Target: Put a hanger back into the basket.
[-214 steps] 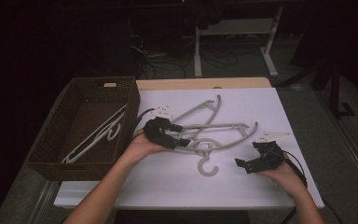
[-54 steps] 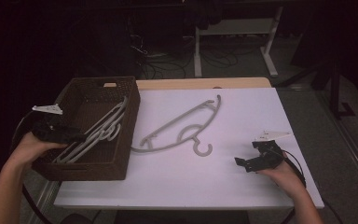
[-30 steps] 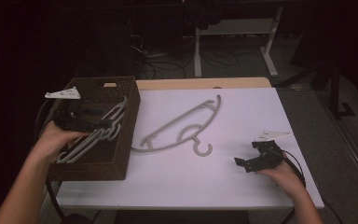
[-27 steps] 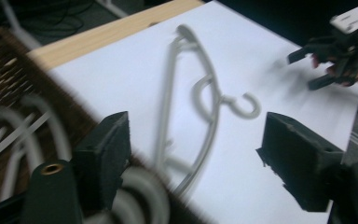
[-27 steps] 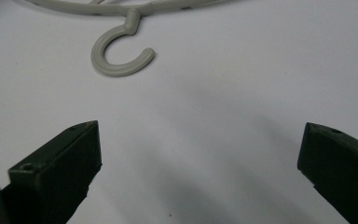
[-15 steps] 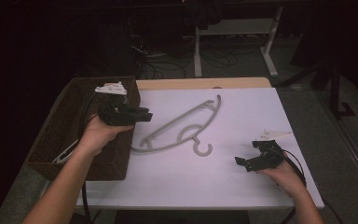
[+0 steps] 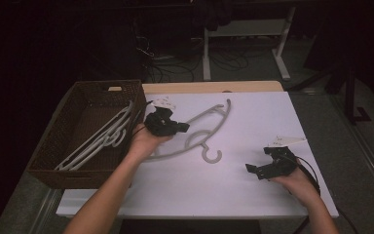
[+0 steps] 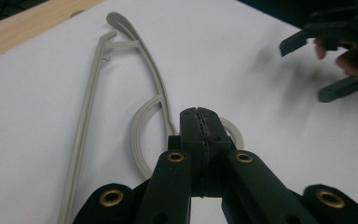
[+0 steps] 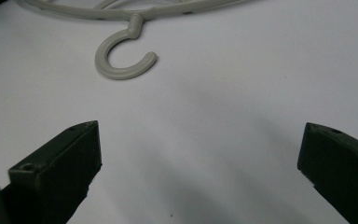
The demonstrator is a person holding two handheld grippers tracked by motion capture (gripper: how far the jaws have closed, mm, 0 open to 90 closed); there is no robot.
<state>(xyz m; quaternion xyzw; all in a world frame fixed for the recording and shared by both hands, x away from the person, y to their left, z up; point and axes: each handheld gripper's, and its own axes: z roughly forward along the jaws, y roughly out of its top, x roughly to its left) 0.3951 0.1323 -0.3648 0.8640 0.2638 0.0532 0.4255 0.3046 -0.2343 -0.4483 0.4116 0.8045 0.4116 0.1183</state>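
**Left hand back at the last hanger**

Since half a second before, your left gripper (image 7: 163, 123) had swung from the basket's edge out over the white table (image 7: 253, 195), and it hung above the grey hanger (image 7: 209, 119) with its jaws pressed together on nothing. Your right gripper (image 7: 269, 165) sat near the table's front right, jaws spread wide, well apart from the hanger.

What could have gone wrong: with the jaws shut you would have pushed the hanger instead of pinching it, and it looked likely to skate on the smooth top. Its thin arm gave little to bite on (a shallow grip might have let it swing and drop short of the wicker basket (image 7: 53, 168)).

That hanger lay flat near mid-table, pale grey plastic, hook (image 9: 123, 58) toward you. Other hangers (image 7: 97, 139) already lay slanted inside the basket.
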